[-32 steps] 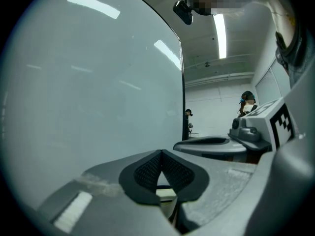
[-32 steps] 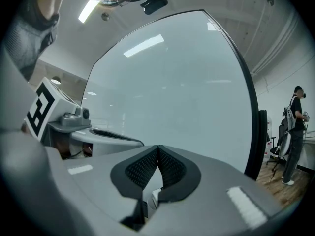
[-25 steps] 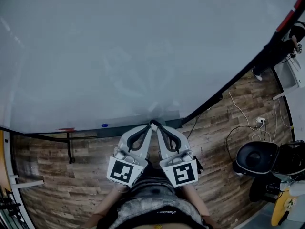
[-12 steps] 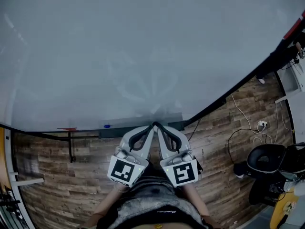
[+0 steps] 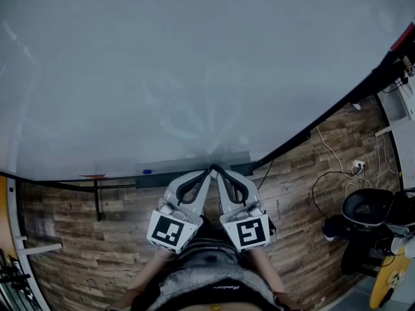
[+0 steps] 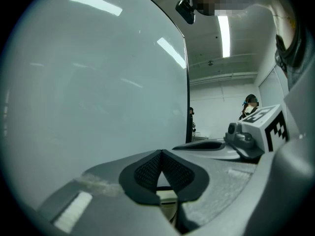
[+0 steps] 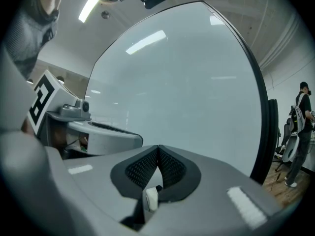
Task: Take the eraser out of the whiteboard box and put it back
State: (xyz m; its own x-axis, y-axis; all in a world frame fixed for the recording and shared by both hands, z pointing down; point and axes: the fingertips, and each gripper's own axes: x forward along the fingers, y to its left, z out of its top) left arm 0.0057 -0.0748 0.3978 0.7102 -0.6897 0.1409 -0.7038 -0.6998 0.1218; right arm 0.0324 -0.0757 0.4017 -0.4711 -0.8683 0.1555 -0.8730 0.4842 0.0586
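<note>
A large whiteboard (image 5: 194, 63) fills the upper head view. Along its lower edge runs a long dark grey box (image 5: 155, 177), with a small blue object (image 5: 146, 172) and a red one (image 5: 93, 176) near its left end. No eraser shows in any view. My left gripper (image 5: 209, 172) and right gripper (image 5: 216, 170) are held side by side, their tips close together at the box's middle. Both are shut with nothing between the pads. In the left gripper view the left gripper (image 6: 161, 152) faces the board, as does the right gripper (image 7: 157, 148) in its own view.
A wooden floor (image 5: 292, 193) lies below the board, with cables (image 5: 327, 173) and a wall socket (image 5: 355, 167) at the right. A black office chair (image 5: 366, 209) stands at the far right. A black stand leg (image 5: 97, 203) is at the left. A person (image 7: 300, 132) stands beyond the board's right edge.
The head view has shifted slightly, so the chair sits a little further right. Both grippers stay shut and side by side at the same spot.
</note>
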